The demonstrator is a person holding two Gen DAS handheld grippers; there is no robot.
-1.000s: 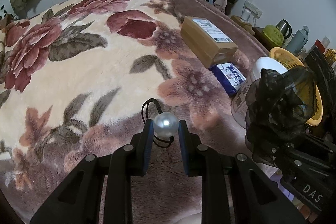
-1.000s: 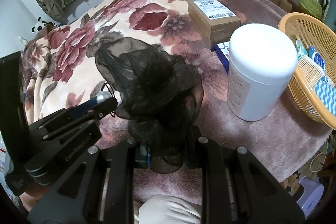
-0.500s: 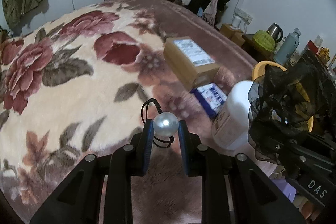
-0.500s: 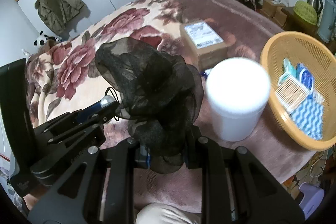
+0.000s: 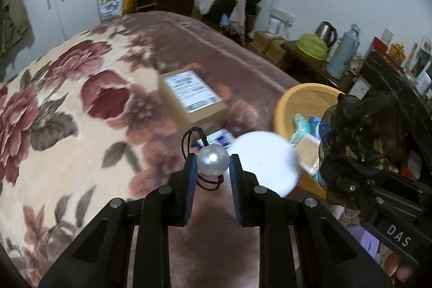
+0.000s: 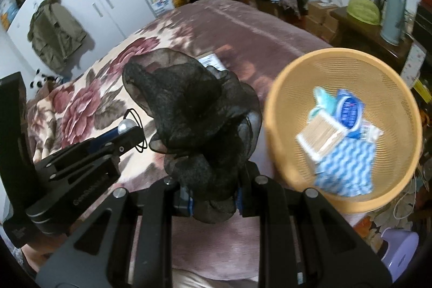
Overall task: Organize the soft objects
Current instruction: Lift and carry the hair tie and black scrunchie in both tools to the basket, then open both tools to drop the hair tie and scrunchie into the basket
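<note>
Up over the near edge of the bed [image 5: 67,126], both grippers raised clear of the blanket. Left gripper [image 5: 213,166] narrowed on a pearl hair tie [image 5: 213,164], bead pinched between the blue pads, black elastic loops poking out above and below. Right gripper [image 6: 213,203] clamped on a black mesh scrunchie [image 6: 194,126], ruffles billowing well above the fingers. Just to the right, at the bed's right edge, a yellow basket [image 6: 272,126] with cotton swabs, a blue cloth and small packets inside, rim blurred. White jar [image 5: 263,161] standing near the basket's left side, close ahead of the left gripper. Cardboard box [image 5: 191,96] farther in along the right side of the bed, well apart from both grippers. Wide bare stretch of floral blanket across the left and far parts of the bed
</note>
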